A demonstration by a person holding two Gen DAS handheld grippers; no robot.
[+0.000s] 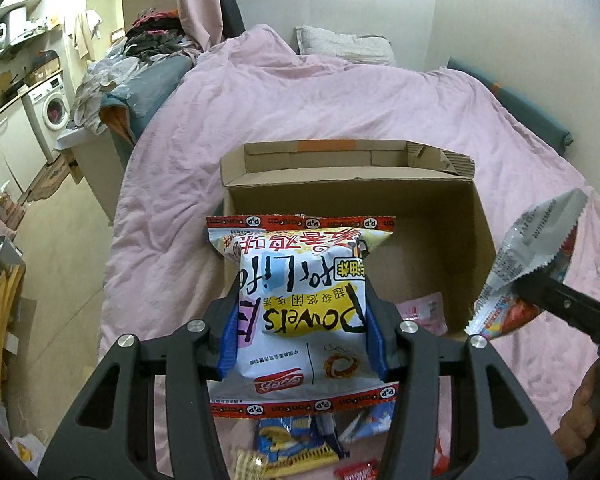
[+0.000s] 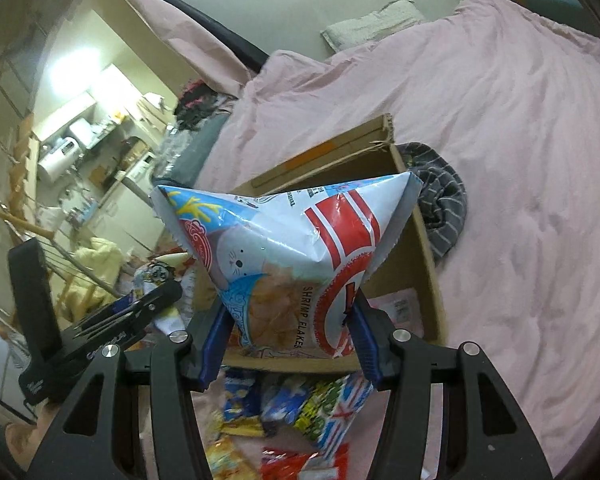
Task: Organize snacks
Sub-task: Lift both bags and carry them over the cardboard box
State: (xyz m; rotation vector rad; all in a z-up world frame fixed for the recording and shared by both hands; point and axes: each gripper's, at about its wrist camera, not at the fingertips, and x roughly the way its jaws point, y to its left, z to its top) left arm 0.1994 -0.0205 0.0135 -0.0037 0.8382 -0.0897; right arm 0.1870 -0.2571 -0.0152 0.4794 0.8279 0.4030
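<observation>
My left gripper is shut on a white and yellow snack bag with a red trim, held upside down above the near edge of an open cardboard box. My right gripper is shut on a blue, white and red shrimp flakes bag, held over the box front wall. That bag also shows at the right of the left wrist view, with the right gripper's black finger on it. A pink packet lies on the box floor. The left gripper appears at the left of the right wrist view.
The box stands on a bed with a pink quilt. Several loose snack packets lie on the quilt below both grippers. A grey striped cloth lies beside the box. A pillow sits at the head. Left of the bed is a floor and a washing machine.
</observation>
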